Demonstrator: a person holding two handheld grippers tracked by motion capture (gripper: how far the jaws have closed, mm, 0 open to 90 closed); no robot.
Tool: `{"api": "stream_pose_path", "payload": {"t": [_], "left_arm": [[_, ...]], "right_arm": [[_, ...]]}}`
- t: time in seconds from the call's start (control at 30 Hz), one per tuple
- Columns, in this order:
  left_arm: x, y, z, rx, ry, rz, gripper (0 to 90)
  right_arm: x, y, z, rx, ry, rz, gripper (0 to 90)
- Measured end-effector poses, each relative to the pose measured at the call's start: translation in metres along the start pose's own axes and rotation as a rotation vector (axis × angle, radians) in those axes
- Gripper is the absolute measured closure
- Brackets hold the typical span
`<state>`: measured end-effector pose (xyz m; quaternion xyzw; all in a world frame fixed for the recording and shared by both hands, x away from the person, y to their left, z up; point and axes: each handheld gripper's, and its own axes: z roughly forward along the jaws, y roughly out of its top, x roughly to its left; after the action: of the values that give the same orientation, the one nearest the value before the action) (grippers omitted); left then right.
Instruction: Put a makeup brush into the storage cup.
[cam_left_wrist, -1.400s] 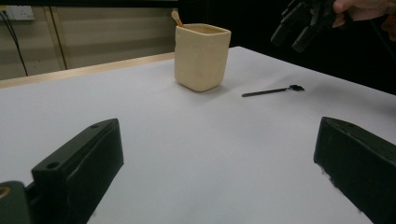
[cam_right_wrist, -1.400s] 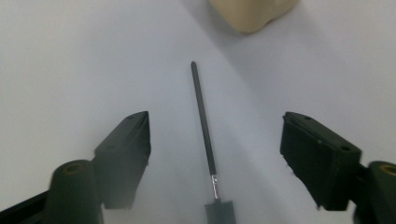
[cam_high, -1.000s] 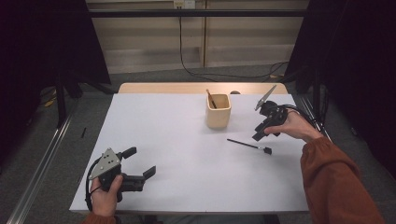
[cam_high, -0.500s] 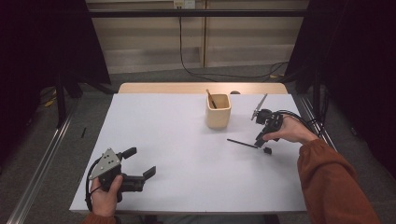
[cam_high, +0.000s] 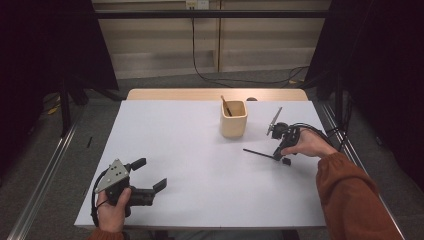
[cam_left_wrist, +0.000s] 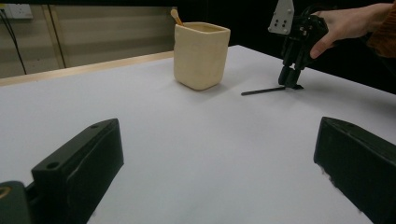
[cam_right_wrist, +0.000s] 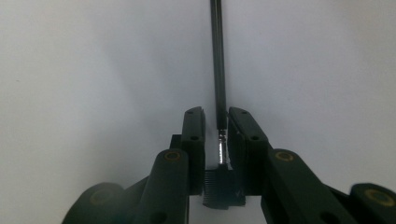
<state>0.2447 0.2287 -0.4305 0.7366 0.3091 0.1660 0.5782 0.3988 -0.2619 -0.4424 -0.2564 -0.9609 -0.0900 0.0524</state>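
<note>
A thin black brush (cam_high: 257, 152) lies flat on the white table (cam_high: 200, 150), right of centre. My right gripper (cam_high: 284, 159) points straight down over its head end. In the right gripper view the jaws (cam_right_wrist: 216, 114) straddle the silver neck of the brush (cam_right_wrist: 217, 56), narrowed to a small gap; the neck touches one jaw and a sliver shows beside the other. The dark bristle head (cam_right_wrist: 224, 186) sits between the jaw bases. My left gripper (cam_high: 150, 173) rests at the near left corner, wide open and holding nothing.
A cream square cup (cam_high: 233, 120) with a wooden stick (cam_high: 226, 106) in it stands just left of the right gripper, at the back of the table. The left gripper view shows the cup (cam_left_wrist: 201, 56), the brush (cam_left_wrist: 264, 91) and the right gripper (cam_left_wrist: 289, 79).
My right gripper has come down and towards the person, from above the table's right edge onto the brush's head end. The left gripper has stayed still.
</note>
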Motion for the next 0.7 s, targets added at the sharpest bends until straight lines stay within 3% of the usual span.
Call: {"api": "stream_pose_path", "payload": {"t": [0.33, 0.57, 0.7], "left_arm": [[0.0000, -0.0003, 0.0002, -0.002, 0.001, -0.002, 1.4], [-0.0001, 0.0001, 0.0004, 0.000, -0.001, 0.006, 1.4], [-0.0003, 0.0001, 0.0003, 0.001, -0.002, 0.005, 1.4]], "right_arm": [[0.0017, 0.0016, 0.0075, 0.015, -0.023, -0.037, 82.8], [0.0033, 0.0032, 0.0086, 0.030, -0.030, -0.038, 82.9], [0.0024, 0.0004, 0.0091, 0.009, -0.027, -0.023, 83.0]]}}
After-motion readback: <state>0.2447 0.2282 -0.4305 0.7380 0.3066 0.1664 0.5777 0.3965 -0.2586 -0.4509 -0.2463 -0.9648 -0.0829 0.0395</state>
